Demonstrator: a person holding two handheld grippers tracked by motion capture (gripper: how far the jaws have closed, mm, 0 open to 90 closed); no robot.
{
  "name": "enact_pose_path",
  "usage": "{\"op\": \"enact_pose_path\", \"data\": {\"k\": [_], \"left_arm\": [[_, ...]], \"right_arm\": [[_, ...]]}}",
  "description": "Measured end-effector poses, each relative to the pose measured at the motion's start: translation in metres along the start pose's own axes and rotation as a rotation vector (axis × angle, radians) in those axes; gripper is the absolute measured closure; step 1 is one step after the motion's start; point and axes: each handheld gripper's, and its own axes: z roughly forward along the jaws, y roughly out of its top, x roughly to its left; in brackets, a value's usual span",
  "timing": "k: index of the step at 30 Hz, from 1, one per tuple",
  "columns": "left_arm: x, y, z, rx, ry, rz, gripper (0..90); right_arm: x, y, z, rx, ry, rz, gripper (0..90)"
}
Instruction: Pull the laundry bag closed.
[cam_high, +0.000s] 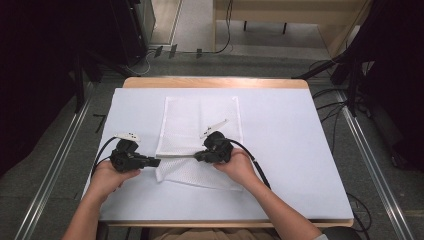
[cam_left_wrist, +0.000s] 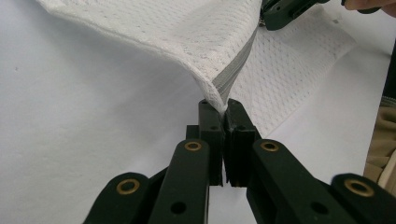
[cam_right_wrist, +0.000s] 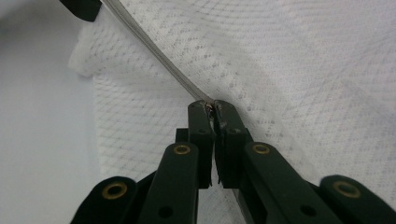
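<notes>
You are pinching the white mesh zippered laundry bag (cam_high: 200, 125), lying mid-surface, with both tools: left hand-held gripper (cam_left_wrist: 224, 109) clamping its corner, right hand-held gripper (cam_right_wrist: 212, 109) squeezing what looks like the zipper pull. Pulling unevenly is risking the mesh slipping free or the zipper jamming.

Worktop (cam_high: 280, 82): rectangular, light wood edge exposed along the far side and at the near right corner; a white sheet (cam_high: 290, 150) covers nearly the whole top surface, lying flat; a white mesh bag (cam_high: 200, 117) lies directly on the sheet, left of centre, its far portion flat; its near portion is folded or lifted along a grey zipper line (cam_left_wrist: 233, 70); a mesh corner extends nearer, resting on the sheet; the floor (cam_high: 60, 145) surrounds the worktop.
</notes>
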Motion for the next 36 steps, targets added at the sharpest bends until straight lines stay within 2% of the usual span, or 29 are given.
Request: {"op": "enact_pose_path", "data": {"k": [19,23,29,36], "left_arm": [[0.003,-0.002,-0.003,-0.007,-0.006,-0.009,88.3],[0.002,-0.002,-0.002,-0.003,-0.006,-0.005,88.2],[0.003,-0.003,-0.004,-0.009,-0.006,-0.012,88.2],[0.003,-0.003,-0.005,-0.007,-0.003,-0.011,88.2]], "right_arm": [[-0.012,-0.010,-0.013,-0.001,-0.027,0.032,88.4],[-0.012,-0.012,-0.014,-0.001,-0.027,0.019,88.4],[-0.014,-0.015,-0.021,0.003,-0.033,0.036,88.4],[-0.016,-0.020,-0.025,0.009,-0.041,0.033,88.4]]}}
